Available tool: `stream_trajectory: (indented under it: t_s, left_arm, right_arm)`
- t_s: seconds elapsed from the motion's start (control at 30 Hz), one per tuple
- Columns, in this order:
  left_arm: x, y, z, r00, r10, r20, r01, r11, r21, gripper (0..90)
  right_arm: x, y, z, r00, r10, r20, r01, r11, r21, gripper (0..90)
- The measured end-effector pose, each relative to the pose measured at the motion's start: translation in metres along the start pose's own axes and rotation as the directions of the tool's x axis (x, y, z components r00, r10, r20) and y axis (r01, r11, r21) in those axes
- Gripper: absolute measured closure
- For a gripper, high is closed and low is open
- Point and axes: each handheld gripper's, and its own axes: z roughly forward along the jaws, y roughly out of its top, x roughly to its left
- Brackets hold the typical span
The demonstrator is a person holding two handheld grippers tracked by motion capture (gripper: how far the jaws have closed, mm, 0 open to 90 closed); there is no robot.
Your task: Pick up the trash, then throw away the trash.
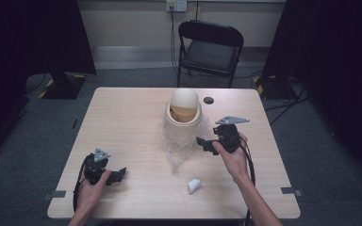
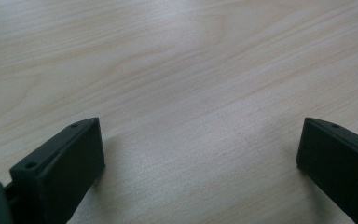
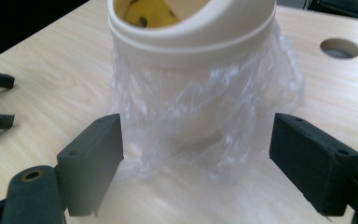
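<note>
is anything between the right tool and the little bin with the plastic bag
Nothing visible does. The right tool faces the bin with open jaws, and only the bin's own loose plastic bag hangs in front of its body.

Left claw (image 2: 200,158) is spread wide here, one black jaw poking up at the bottom left corner and the other at the bottom right, with just bare surface (image 2: 182,70) between them. It's pale wood grain running slantwise across the shot. Both jaws sit low over it and throw soft shadows onto the wood. You can spot small screw holes on the jaw tops.
</note>
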Motion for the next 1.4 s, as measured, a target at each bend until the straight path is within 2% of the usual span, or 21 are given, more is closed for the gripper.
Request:
stream_trajectory:
  t_s: [0.3,0.63,0.8,1.0,1.23,1.4]
  left_arm:
    - [0.0,0.0,0.0,1.0,0.0,0.0,0.0,1.0,0.0,0.2]
    - [0.0,0.0,0.0,1.0,0.0,0.0,0.0,1.0,-0.001,0.2]
    - [0.0,0.0,0.0,1.0,0.001,0.001,-0.001,1.0,0.0,0.2]
    - [0.0,0.0,0.0,1.0,0.0,0.0,0.0,1.0,0.0,0.2]
    - [0.0,0.0,0.0,1.0,0.001,0.001,-0.001,1.0,-0.001,0.2]
    - [0.0,0.0,0.0,1.0,0.0,0.0,0.0,1.0,0.0,0.2]
  right_arm:
    - [0.007,-0.032,-0.003,0.9992,0.007,-0.039,-0.006,0.999,0.037,18.7]
    - [0.024,-0.068,-0.004,0.9943,0.003,-0.106,0.007,0.996,0.088,27.9]
    - [0.036,-0.084,-0.007,0.9885,-0.03,-0.148,0.047,0.993,0.112,31.3]
    - [0.05,-0.101,-0.009,0.9777,-0.054,-0.203,0.082,0.988,0.131,36.0]
    - [0.061,-0.111,0.0,0.9701,-0.082,-0.229,0.122,0.978,0.167,39.0]
    - [0.06,-0.118,0.003,0.9716,-0.089,-0.219,0.131,0.974,0.182,45.6]
